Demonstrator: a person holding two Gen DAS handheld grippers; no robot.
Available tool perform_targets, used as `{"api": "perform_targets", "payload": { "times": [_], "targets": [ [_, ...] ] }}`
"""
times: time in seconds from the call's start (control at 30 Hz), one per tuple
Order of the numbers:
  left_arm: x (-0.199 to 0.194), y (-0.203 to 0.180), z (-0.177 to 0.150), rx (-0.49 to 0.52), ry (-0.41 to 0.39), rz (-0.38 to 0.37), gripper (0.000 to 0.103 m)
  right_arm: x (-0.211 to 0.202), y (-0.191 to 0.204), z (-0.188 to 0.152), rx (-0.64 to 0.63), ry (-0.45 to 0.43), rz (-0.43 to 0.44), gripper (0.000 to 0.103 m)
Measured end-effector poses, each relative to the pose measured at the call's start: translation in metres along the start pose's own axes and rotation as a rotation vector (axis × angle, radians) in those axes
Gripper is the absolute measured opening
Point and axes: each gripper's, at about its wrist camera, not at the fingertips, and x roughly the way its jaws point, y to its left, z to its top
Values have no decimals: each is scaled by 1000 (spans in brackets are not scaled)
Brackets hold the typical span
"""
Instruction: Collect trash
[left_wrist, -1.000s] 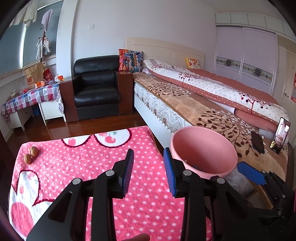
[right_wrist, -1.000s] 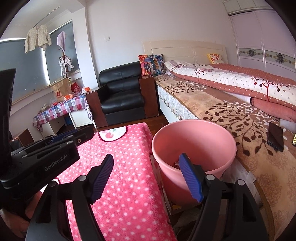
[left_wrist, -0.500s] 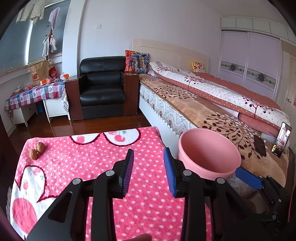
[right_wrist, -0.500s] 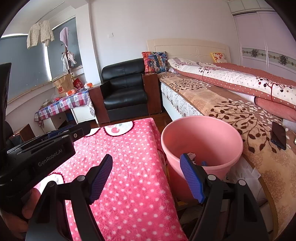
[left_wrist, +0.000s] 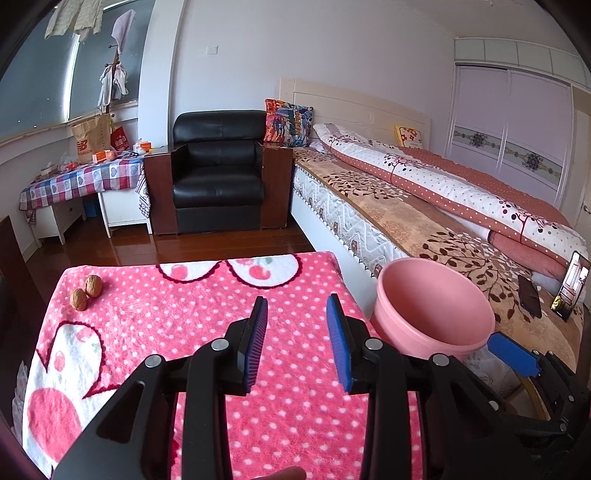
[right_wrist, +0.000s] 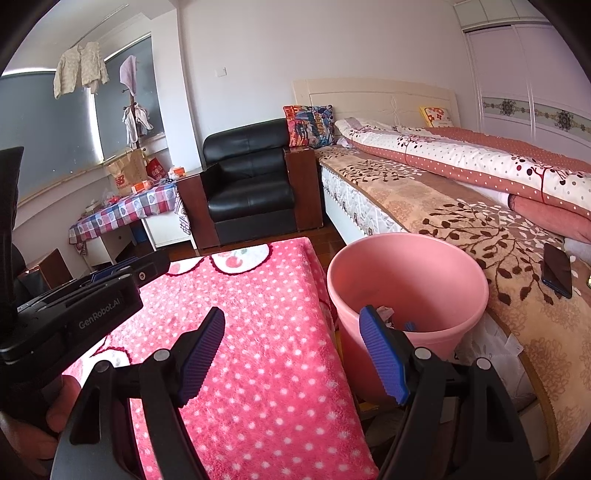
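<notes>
Two walnuts (left_wrist: 85, 291), far left of desk (left_wrist: 207, 295): judged light, hard, round, prone to rolling; pinch one across its middle. Left hand-held gripper (left_wrist: 297, 341) and right hand-held gripper (right_wrist: 291, 354): jaws apart, empty; pink bin (right_wrist: 406, 273) beside desk.

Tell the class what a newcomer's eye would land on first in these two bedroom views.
The bright pink polka-dot blanket over the table fills the foreground, with two walnuts near its far left corner. Right of the table, against the bed, stands a pink bucket with scraps in the bottom. The left gripper and right gripper are both open and empty, hovering over the blanket.
</notes>
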Motion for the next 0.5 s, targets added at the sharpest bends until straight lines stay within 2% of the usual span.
{"api": "perform_targets", "payload": {
  "times": [0.5],
  "targets": [
    [-1, 4, -2, -4, -3, 1, 30, -4, 5, -2, -1, -22, 11, 74]
  ]
}}
